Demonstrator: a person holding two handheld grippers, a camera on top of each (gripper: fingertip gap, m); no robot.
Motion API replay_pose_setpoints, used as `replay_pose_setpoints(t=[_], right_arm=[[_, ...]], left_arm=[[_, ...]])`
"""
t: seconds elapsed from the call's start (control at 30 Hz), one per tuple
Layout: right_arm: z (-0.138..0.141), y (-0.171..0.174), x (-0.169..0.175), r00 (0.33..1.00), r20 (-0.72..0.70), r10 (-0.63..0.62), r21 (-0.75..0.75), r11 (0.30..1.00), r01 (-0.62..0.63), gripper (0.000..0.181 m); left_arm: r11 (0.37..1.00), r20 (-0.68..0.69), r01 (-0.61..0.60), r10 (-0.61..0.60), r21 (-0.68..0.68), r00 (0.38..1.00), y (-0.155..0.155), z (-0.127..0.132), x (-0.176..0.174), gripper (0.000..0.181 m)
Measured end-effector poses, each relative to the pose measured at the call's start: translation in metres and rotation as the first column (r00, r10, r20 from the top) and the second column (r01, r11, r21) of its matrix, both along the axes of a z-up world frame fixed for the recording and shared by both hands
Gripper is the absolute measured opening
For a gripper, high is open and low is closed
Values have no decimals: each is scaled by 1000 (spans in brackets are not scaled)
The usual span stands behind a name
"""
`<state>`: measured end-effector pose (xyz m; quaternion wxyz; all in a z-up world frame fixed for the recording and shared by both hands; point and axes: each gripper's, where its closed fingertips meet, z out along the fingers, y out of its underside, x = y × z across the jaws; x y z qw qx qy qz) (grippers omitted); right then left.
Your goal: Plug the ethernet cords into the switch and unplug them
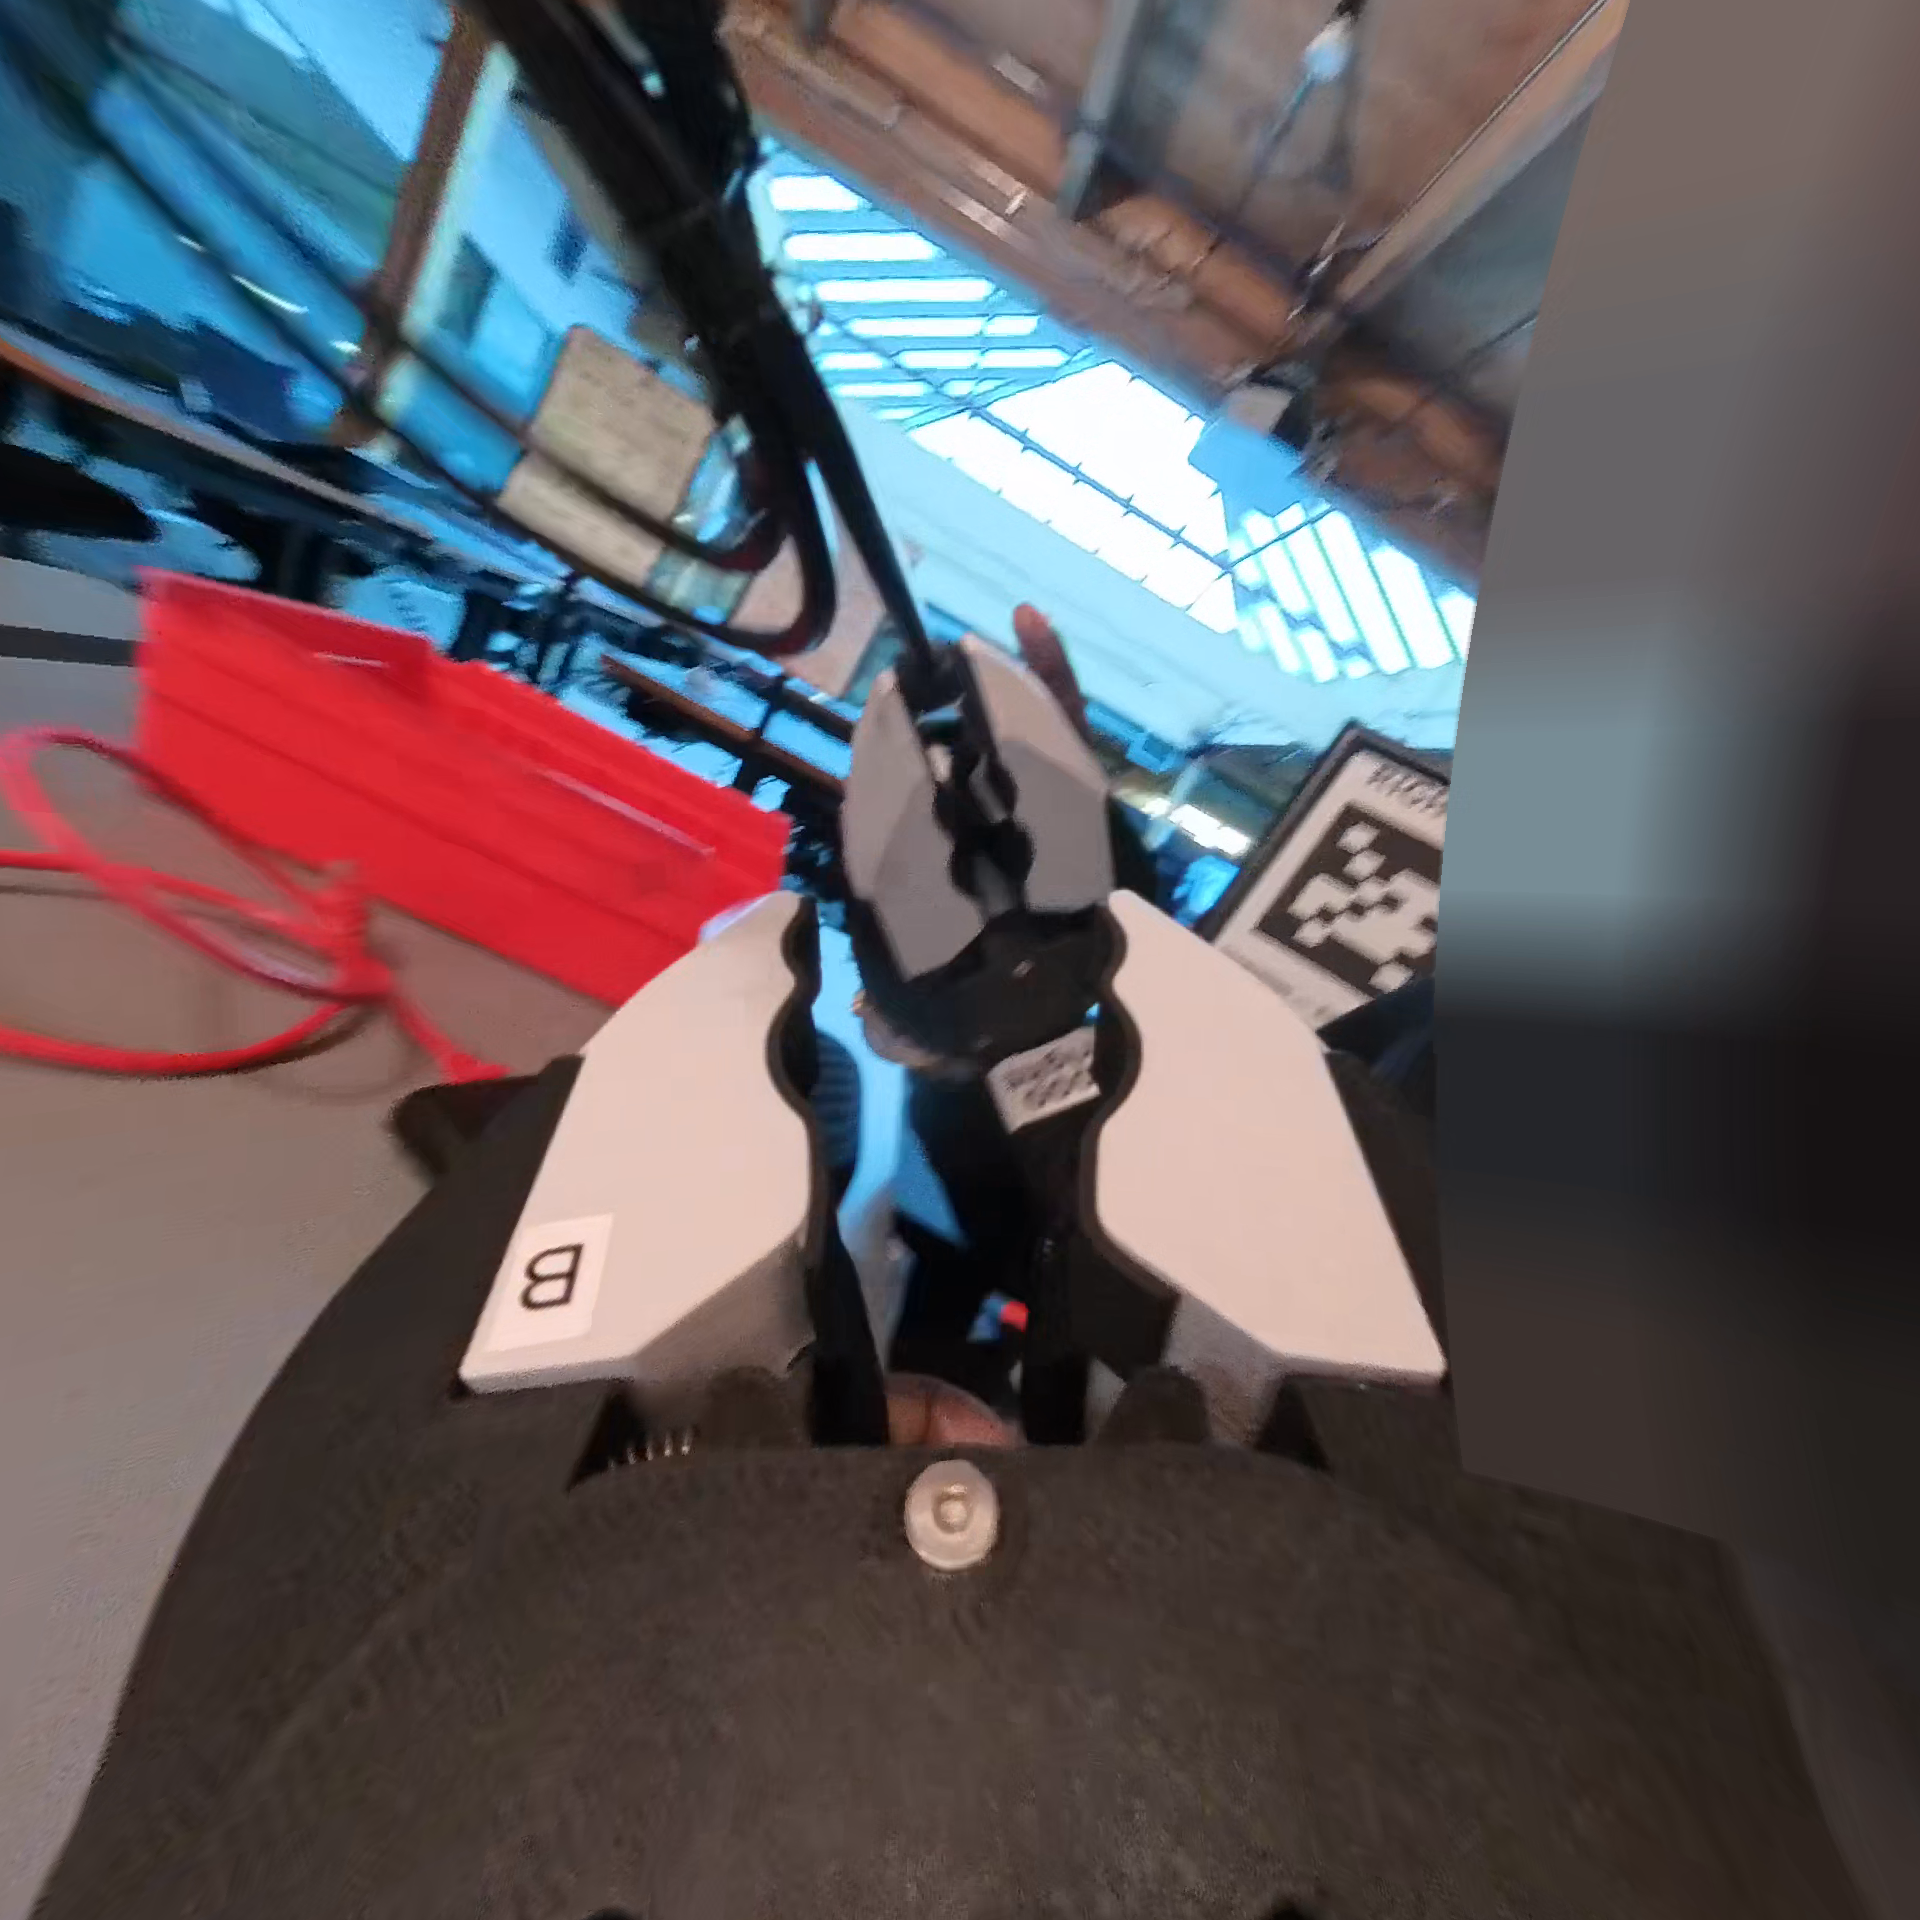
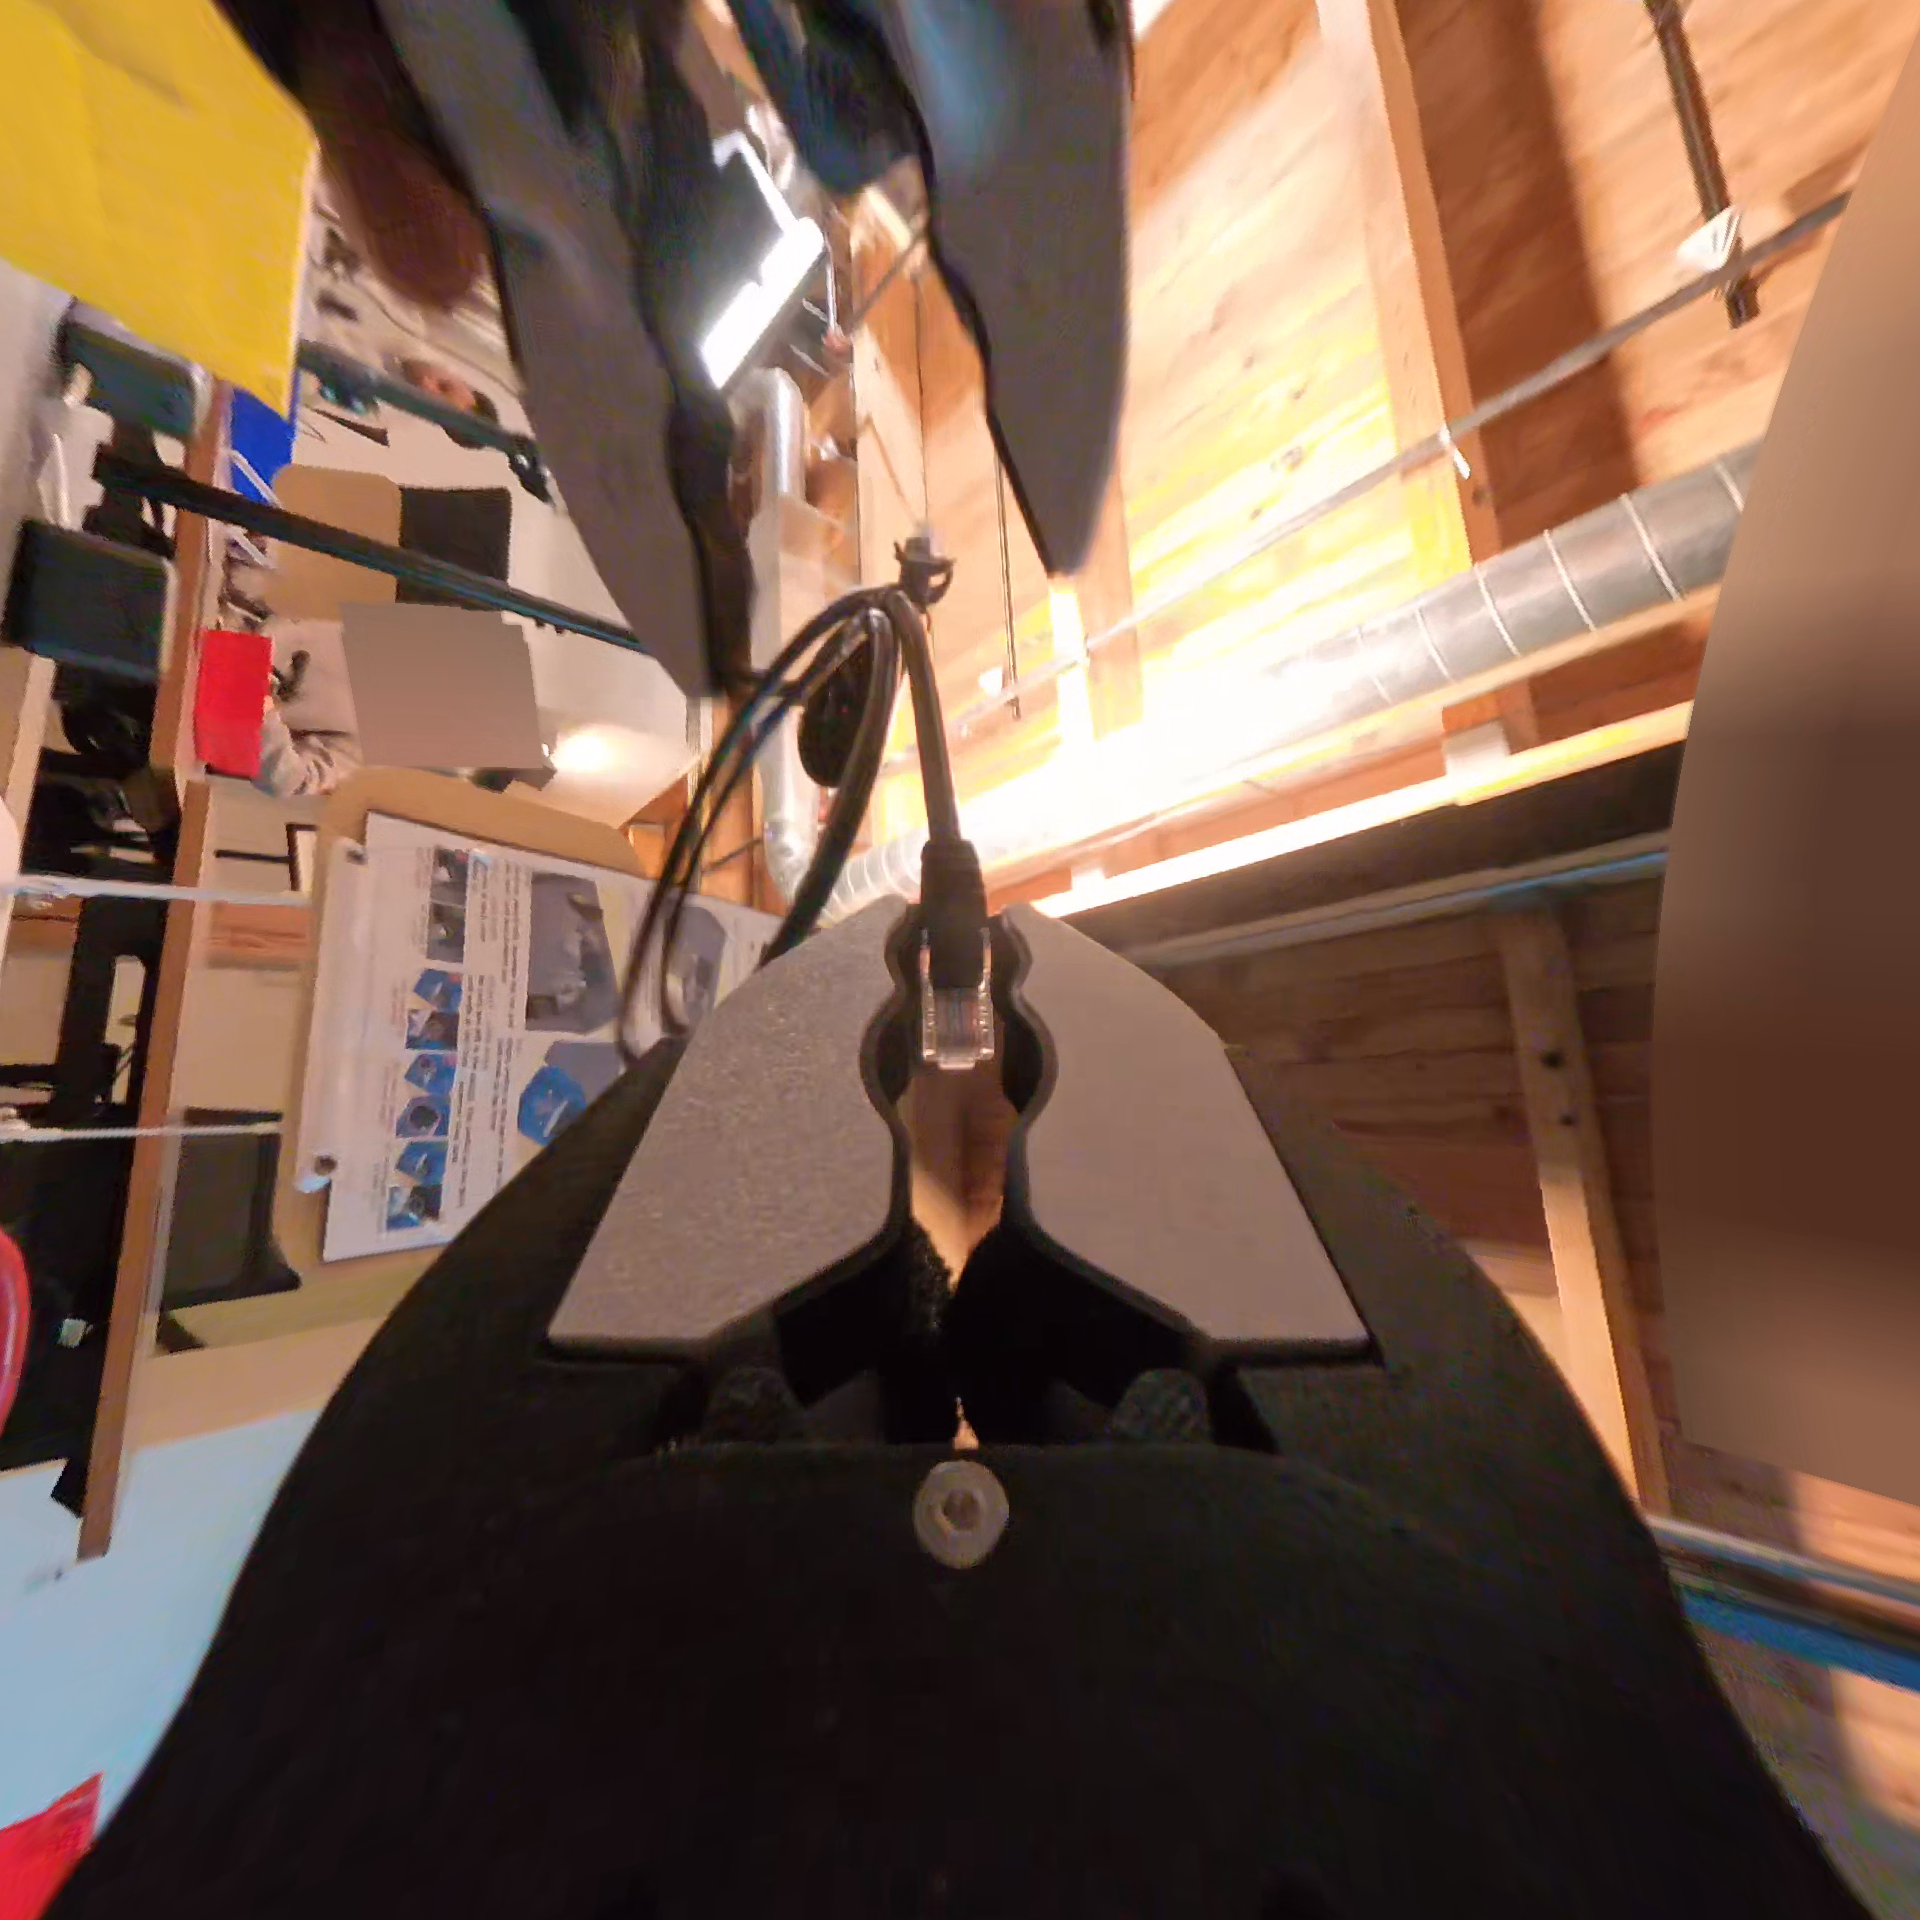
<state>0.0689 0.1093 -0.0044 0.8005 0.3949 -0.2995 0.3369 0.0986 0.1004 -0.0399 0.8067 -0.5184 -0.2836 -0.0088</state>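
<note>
My right gripper is shut on a black ethernet cord just behind its clear plug, whose end points back toward the camera. The cord loops up into a tied bundle. In the left wrist view the right gripper sits in front of my left gripper, with the black cord running up from its tips. My left gripper's jaws stand wide apart and clamp nothing. Its dark fingers show blurred at the top of the right wrist view. The switch is not in view.
A red cord lies looped on the grey table at the left, beside a red bin. A black-and-white marker card stands at the right. Both cameras tilt up toward a wooden ceiling and ducts. My hands' fingertips stand some 5 centimetres from each other.
</note>
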Motion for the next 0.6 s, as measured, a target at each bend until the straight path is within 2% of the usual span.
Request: replay_pose_setpoints(t=[0.13, 0.3, 0.37, 0.47, 0.53, 0.57, 0.6], right_arm=[[-14, -10, 17, 998, -37, 47, 70, 997, -45, 12], [-22, -15, 20, 996, -70, 57, 114, 992, -49, 12], [-22, -16, 20, 995, -78, 55, 122, 991, -46, 12], [-22, -14, 22, 995, -53, 82, 117, 990, -76, 13], [-18, -10, 24, 980, 106, 171, 80, 980, -180, 18], [-15, -6, 23, 935, 258, 244, 35, 965, -261, 26], [-13, -3, 22, 842, 433, 323, -15, 936, -352, 28]], left_arm=[[982, 10, 34, -37, 183, 999, 4, 17, -4, 40], [980, 42, 17, -26, 199, 999, 3, 11, -8, 28], [978, 37, 6, -14, 208, 999, 0, 10, -10, 12], [981, 10, 9, -11, 195, 1000, 1, 9, -8, 11], [986, -47, 7, 1, 168, 999, 2, 10, -5, 11], [987, -95, 4, 12, 162, 995, 2, 13, -2, 10], [990, -143, -17, 37, 143, 989, 0, 14, -1, 11]])
